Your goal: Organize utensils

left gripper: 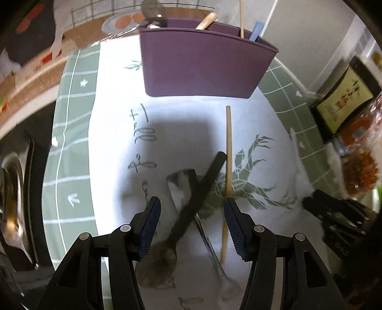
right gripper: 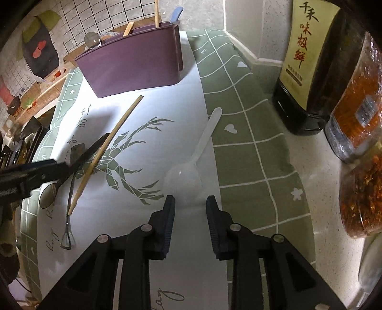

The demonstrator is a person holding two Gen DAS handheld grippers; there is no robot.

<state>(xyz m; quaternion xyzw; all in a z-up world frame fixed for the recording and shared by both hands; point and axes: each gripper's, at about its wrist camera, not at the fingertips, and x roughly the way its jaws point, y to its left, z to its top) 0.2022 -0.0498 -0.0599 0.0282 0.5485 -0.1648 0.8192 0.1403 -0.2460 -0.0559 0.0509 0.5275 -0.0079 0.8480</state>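
Note:
A purple utensil holder [left gripper: 203, 62] stands at the far end of the mat; it also shows in the right wrist view [right gripper: 133, 64], with several utensils in it. My left gripper [left gripper: 191, 219] is open, low over a black-handled spoon [left gripper: 198, 193], a metal spoon [left gripper: 183, 181] and a wooden chopstick [left gripper: 228, 167] that lie crossed on the mat. My right gripper [right gripper: 189, 209] is open, just short of the bowl of a white plastic spoon [right gripper: 191, 164]. The right wrist view also shows the black-handled spoon [right gripper: 88, 152], the chopstick [right gripper: 107, 150] and the left gripper's body at the left edge.
A white and green placemat [right gripper: 250, 147] covers the counter. A dark sauce bottle [right gripper: 308, 71] and jars of chili [right gripper: 358, 107] stand at the right. A cutting board and a tiled wall [right gripper: 78, 16] lie beyond the holder. A stove edge [left gripper: 14, 190] sits at the left.

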